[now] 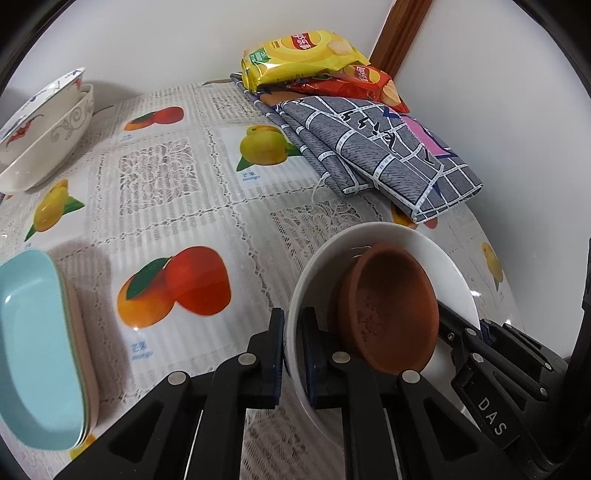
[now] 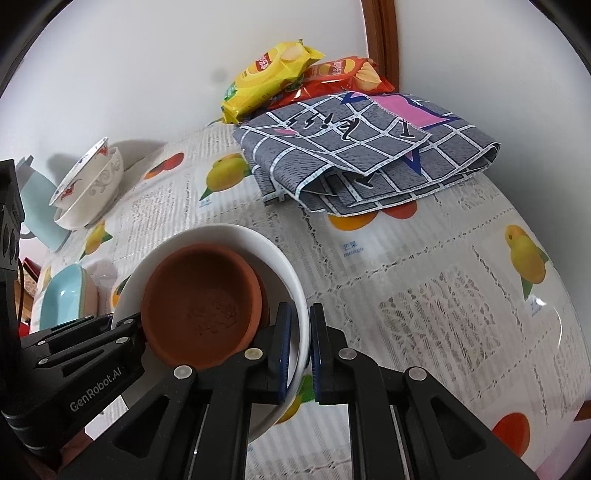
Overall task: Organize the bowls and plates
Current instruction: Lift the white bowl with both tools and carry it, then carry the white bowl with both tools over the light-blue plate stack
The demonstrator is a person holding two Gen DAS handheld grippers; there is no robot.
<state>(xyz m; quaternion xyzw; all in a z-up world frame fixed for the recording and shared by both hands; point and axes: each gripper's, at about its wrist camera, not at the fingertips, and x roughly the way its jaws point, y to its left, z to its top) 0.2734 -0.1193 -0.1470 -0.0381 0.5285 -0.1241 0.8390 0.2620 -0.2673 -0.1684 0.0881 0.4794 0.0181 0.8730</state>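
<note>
— Off to the left of the left gripper's [image 1: 291, 332] fingers, what sits at the table edge?

— A pale blue dish [image 1: 33, 354] stacked on another one, lying on the fruit-print tablecloth [image 1: 177, 192]. Further out on that same side, two patterned bowls [image 1: 44, 125] nest together by the wall.

— And between the fingers themselves?

— The near rim of a white bowl [image 1: 436, 251]. The left gripper's pads are clamped on it, one outside the wall, one inside. A terracotta saucer [image 1: 388, 306] leans tilted inside the bowl, just right of the inner finger.

— The other side of the bowl?

— The right gripper [image 2: 298, 347] pinches the opposite rim the same way, fingers closed on the white wall with the saucer just left of its inner finger. Whether the bowl touches the cloth, I cannot tell.

— Beyond the fingertips?

— A folded grey checked cloth [image 1: 373, 151] ahead and right, with a pink patch on top. Behind it, against the wall, a yellow crisp packet [image 1: 299, 55] lies over a red crisp packet [image 1: 369, 81], beside a wooden door frame [image 1: 402, 33].
</note>
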